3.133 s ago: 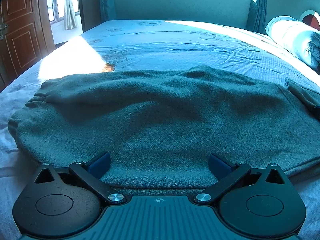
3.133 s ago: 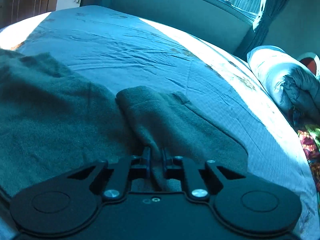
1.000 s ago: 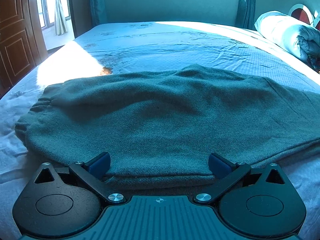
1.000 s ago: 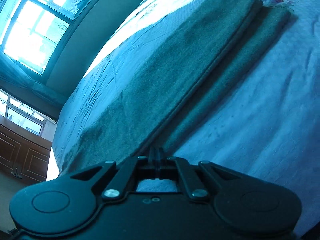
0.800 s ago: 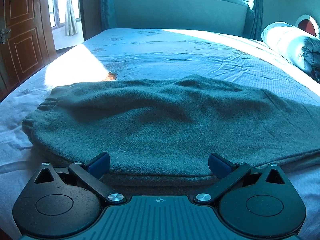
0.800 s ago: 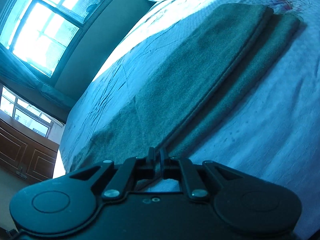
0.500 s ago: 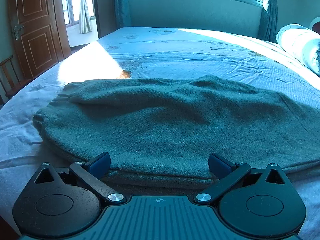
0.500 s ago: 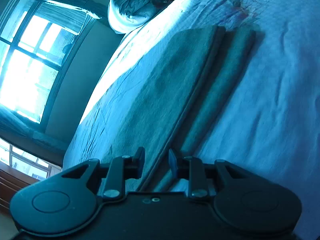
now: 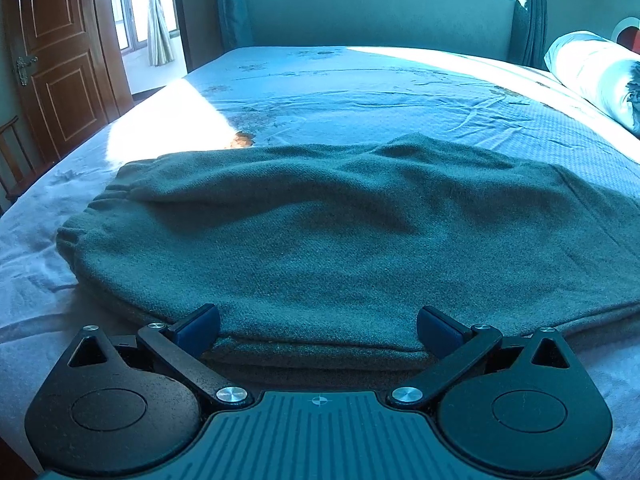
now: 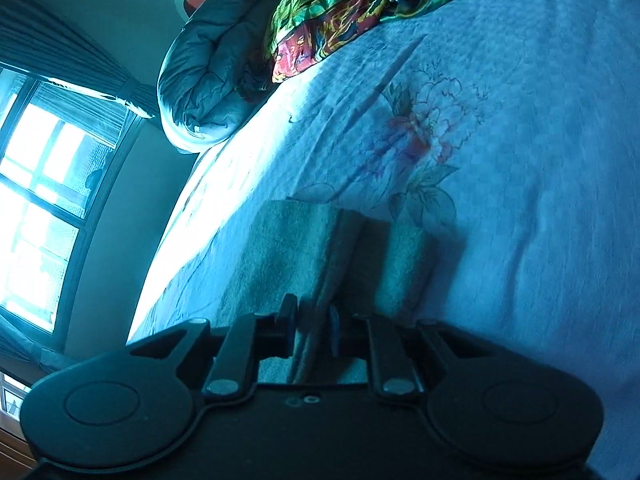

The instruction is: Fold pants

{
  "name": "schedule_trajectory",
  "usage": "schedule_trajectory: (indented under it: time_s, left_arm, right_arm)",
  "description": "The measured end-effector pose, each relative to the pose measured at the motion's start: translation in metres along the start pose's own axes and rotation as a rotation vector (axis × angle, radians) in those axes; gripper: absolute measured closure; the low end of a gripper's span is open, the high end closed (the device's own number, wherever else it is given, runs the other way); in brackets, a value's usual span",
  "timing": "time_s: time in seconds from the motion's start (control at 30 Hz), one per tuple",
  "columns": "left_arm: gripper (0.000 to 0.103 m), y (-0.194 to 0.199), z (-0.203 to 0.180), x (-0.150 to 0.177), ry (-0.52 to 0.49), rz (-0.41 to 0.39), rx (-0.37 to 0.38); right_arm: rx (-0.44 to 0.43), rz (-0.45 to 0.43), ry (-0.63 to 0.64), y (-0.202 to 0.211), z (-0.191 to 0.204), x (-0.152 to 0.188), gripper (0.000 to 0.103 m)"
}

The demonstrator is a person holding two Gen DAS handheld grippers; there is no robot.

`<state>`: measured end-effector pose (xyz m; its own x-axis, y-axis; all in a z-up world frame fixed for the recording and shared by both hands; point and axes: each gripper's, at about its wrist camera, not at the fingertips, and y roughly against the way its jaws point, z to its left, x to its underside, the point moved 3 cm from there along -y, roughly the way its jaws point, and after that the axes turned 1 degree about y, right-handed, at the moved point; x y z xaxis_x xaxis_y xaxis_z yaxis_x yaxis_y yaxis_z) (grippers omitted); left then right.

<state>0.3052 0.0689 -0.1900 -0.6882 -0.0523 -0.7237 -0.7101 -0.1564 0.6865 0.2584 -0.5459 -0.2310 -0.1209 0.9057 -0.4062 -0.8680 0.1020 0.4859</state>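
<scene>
pants (image 9: 320,240) flat on bed sheet (image 9: 360,92), folded lengthwise. my left gripper (image 9: 318,326) spread wide at near edge; my right gripper (image 10: 312,330) slightly parted around leg fabric edge.

The left gripper (image 9: 318,326) gapes wide; the right gripper (image 10: 311,326), rolled sideways, stands slightly parted.

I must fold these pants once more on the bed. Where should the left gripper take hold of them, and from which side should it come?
Grip the near edge of the pants, where the stacked layers face the open left gripper. Come in low and straight from the front: this edge lies flat on the bed between the fingers, so one could probably slide under.
</scene>
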Motion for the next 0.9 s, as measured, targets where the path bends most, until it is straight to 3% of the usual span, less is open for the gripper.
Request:
schedule_trajectory:
  time_s: [0.03, 0.1, 0.2, 0.33, 0.43, 0.5, 0.63, 0.73, 0.9]
  left_arm:
    - [0.000, 0.000, -0.001, 0.000, -0.001, 0.001, -0.001]
    - [0.000, -0.001, -0.001, -0.001, -0.001, 0.001, -0.003]
    - [0.000, 0.000, 0.002, -0.003, 0.014, -0.005, 0.009]
    - [0.000, -0.002, 0.001, -0.003, -0.007, 0.003, 0.016]
    - [0.000, -0.001, 0.002, -0.002, -0.019, 0.008, 0.030]
    - [0.000, -0.001, 0.004, -0.002, -0.022, 0.010, 0.038]
    - [0.000, 0.000, 0.005, -0.001, -0.036, 0.013, 0.047]
    - [0.000, 0.000, 0.005, -0.001, -0.036, 0.014, 0.045]
    - [0.000, -0.002, 0.001, 0.000, -0.048, 0.013, 0.030]
  right_arm:
    - [0.016, 0.004, 0.017, 0.000, 0.001, -0.001, 0.103]
    - [0.024, 0.011, 0.105, 0.007, 0.013, 0.001, 0.103]
    - [-0.045, -0.021, 0.179, 0.031, 0.040, -0.002, 0.103]
    - [-0.086, -0.032, 0.186, 0.063, 0.057, -0.016, 0.103]
    - [0.002, 0.012, 0.145, 0.055, 0.023, -0.018, 0.103]
    - [0.055, 0.121, 0.087, 0.033, -0.012, -0.009, 0.103]
    - [-0.018, 0.088, 0.055, 0.043, -0.017, -0.007, 0.103]
    - [-0.039, 0.010, 0.003, 0.063, -0.023, -0.014, 0.094]
    - [-0.011, -0.020, -0.092, 0.072, -0.050, -0.026, 0.094]
